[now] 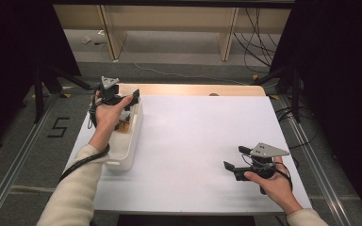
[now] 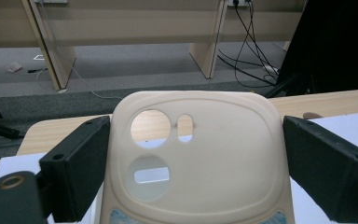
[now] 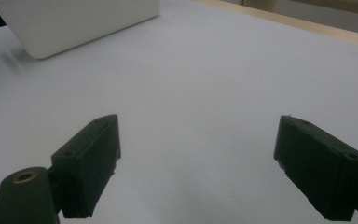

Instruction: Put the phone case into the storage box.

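Your left gripper hangs over the bin, jaws apart around a cream case at the bin's far end. Next, clamp it squarely. Your right gripper waits wide apart, well right of the bin.

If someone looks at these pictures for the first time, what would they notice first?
Probably the cream phone case with round camera holes, standing between the left tool's open jaws above the white bin at the table's left edge. Next, the right tool, jaws open, over the bare white table.
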The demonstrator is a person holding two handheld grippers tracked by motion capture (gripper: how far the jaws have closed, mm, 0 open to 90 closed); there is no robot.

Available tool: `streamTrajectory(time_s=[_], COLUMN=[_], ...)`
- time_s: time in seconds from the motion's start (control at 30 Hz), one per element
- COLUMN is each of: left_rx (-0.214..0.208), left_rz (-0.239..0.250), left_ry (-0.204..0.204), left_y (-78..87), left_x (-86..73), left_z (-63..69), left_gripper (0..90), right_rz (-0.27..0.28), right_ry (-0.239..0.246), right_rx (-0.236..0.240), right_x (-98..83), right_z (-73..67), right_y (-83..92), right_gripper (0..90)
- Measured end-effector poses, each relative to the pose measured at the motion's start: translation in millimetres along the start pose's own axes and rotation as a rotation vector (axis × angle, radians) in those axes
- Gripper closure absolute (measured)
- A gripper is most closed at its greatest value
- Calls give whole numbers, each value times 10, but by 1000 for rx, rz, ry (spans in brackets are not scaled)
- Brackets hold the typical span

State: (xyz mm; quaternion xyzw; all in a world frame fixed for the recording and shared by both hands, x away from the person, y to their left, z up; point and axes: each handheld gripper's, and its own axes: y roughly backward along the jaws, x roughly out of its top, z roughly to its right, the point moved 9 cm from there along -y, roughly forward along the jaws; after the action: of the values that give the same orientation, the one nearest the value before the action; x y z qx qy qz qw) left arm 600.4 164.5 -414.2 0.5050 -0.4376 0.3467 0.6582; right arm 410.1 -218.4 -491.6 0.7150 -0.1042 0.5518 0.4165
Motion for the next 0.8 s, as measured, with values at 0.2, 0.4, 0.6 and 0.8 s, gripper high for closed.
streamTrajectory(time_s=[0.2,0.4,0.6,0.8], left_rx=[2,2,9,8], left_rz=[-3,-7,-10,-13], left_ry=[-3,-3,-2,0], left_y=[-11,-40,-64,-82], left_x=[7,6,5,13], left_z=[3,10,-7,-12], left_gripper=[105,105,105,105], right_rz=[0,0,-1,0], right_ry=[0,0,0,-2], right_rx=[0,0,0,1], right_x=[0,-1,-2,-3], right_z=[0,1,1,3], right_y=[1,1,0,0], right_gripper=[153,153,153,153])
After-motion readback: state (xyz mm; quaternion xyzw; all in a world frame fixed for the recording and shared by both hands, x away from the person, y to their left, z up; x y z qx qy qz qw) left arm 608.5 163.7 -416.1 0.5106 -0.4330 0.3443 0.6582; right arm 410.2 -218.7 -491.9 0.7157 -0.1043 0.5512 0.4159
